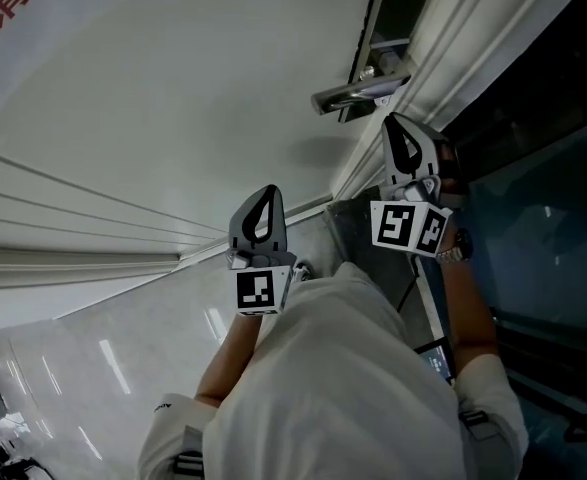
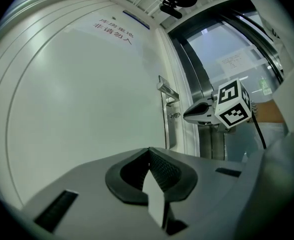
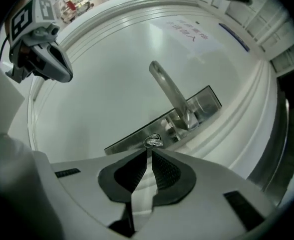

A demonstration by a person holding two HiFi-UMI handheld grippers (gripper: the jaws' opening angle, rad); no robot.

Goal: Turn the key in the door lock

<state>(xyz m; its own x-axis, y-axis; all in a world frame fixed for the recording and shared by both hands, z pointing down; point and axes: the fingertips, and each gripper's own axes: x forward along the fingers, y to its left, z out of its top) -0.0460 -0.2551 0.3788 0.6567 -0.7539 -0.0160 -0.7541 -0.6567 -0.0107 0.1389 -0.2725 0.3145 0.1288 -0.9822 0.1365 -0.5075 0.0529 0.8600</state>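
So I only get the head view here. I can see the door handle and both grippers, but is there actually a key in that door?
Observer: Yes. The right gripper view shows a small metal key in the steel lock plate, next to the base of the handle.
Visitor: Is the right gripper holding it?
Observer: No. The right gripper has its jaws together with nothing between them, and its tips are just short of the key.
Visitor: And the left one?
Observer: Its own view shows the left gripper shut and empty too, facing the plain door to one side of the lock.
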